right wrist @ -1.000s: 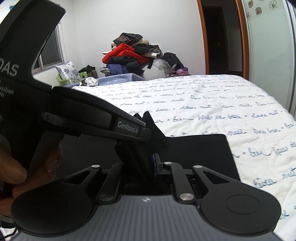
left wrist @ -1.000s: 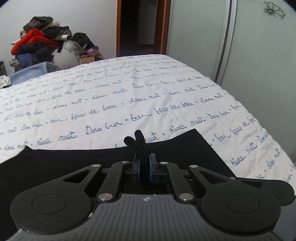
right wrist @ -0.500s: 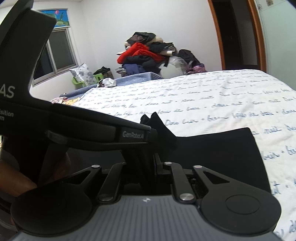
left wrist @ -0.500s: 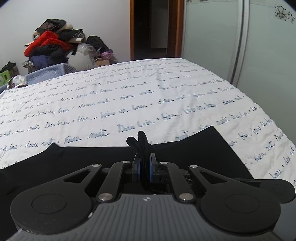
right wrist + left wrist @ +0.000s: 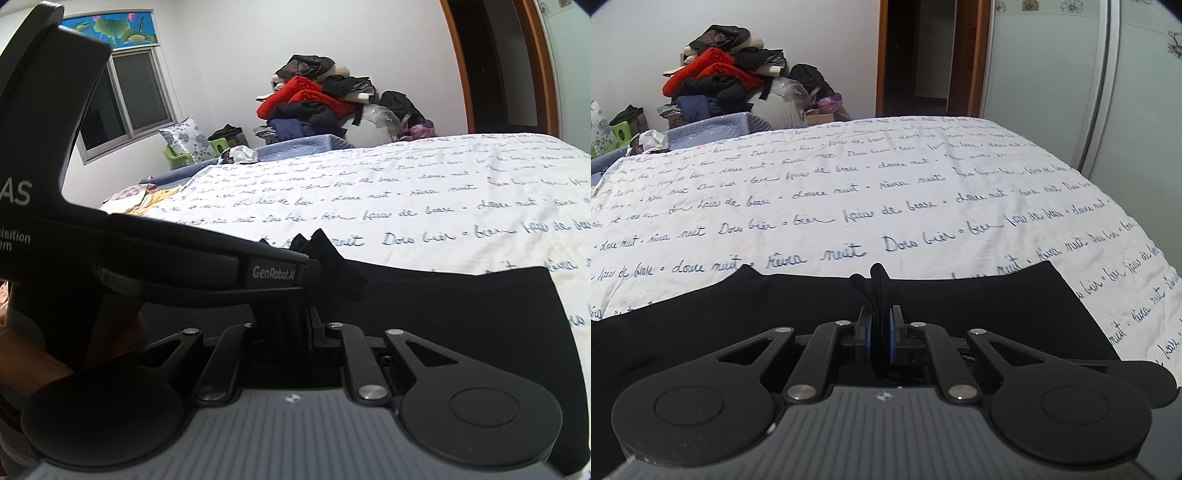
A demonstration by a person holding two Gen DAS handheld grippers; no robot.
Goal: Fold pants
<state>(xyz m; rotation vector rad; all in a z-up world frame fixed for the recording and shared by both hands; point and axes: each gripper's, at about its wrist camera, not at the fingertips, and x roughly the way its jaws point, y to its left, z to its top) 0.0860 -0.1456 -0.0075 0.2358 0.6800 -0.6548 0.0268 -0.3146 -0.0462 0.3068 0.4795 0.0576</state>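
Black pants (image 5: pixel 979 306) lie spread across the near part of a bed with a white cover printed in blue script (image 5: pixel 886 184). My left gripper (image 5: pixel 880 325) is shut on a bunched fold of the pants, with fabric poking up between its blue pads. In the right wrist view the pants (image 5: pixel 461 306) stretch to the right. My right gripper (image 5: pixel 306 317) is shut on a peaked pinch of the same cloth. The left gripper's body (image 5: pixel 147 258) crosses just in front of it and hides its left finger. A hand (image 5: pixel 37 369) holds that body.
A heap of clothes (image 5: pixel 720 81) is stacked on a blue surface beyond the bed's far left corner. An open doorway (image 5: pixel 923 55) and a sliding wardrobe door (image 5: pixel 1071 74) stand behind the bed. A window (image 5: pixel 122 103) and a floral pillow (image 5: pixel 184 140) are at far left.
Both grippers, still shut on the pants, have carried the cloth sideways across the bed. The clothes heap and doorway have shifted right in both views.
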